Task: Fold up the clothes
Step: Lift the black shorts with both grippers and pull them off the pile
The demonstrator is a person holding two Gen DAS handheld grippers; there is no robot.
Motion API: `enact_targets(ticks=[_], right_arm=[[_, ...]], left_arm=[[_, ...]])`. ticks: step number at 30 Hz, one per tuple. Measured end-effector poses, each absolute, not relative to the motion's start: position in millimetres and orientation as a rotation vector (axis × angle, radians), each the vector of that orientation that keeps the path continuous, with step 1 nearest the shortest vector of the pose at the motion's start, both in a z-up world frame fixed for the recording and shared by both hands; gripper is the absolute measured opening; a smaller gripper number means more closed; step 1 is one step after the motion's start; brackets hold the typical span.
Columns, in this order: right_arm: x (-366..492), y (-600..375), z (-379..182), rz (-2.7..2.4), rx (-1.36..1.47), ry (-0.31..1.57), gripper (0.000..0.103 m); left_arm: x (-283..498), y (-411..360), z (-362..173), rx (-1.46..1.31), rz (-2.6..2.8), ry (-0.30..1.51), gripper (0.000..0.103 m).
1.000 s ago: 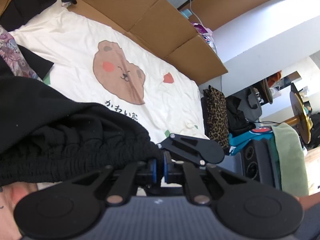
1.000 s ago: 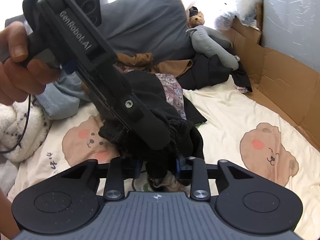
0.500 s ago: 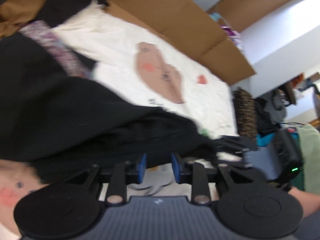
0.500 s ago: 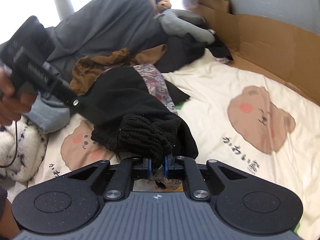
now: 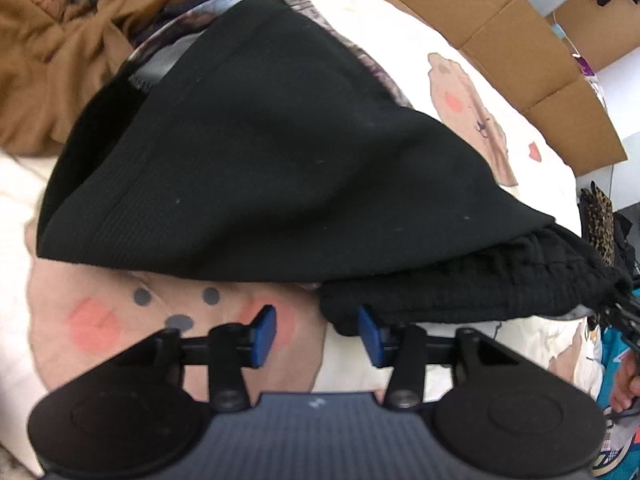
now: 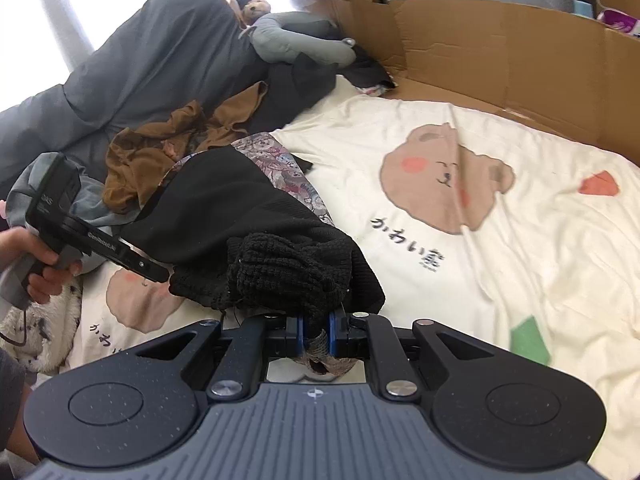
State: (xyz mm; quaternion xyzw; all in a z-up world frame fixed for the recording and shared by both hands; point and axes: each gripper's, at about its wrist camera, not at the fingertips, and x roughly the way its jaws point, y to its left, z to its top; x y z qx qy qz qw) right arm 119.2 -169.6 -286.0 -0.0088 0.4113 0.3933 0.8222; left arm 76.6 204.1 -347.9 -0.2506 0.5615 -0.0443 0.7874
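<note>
The left wrist view sits low and very near the black garment point(image 5: 272, 160), facing across the bed sheet point(image 5: 400, 40) toward the cardboard point(image 5: 520, 60). The right wrist view looks from farther back, down the bed toward the pillows point(image 6: 160, 60). Both share the garment, the bear-print sheet and the cardboard.

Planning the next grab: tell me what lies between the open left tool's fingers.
Only bare bear-print sheet; the black garment begins just past the left tool, per the left wrist view.

Black garment point(image 5: 280, 152), cream bear-print sheet point(image 6: 500, 260), brown cloth point(image 6: 160, 152), grey pillow point(image 6: 160, 60).
</note>
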Motion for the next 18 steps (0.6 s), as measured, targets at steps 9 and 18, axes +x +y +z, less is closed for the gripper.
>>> enact_targets(ticks=[9, 18], right_arm=[[104.0, -196.6, -277.0, 0.777, -0.003, 0.897, 0.009], [97.7, -214.9, -284.4, 0.702, 0.057, 0.93, 0.009]], left_arm=[[91.5, 197.3, -369.4, -0.592, -0.116, 1.156, 0.055], [129.2, 202.5, -365.6, -0.61, -0.113, 1.118, 0.054]])
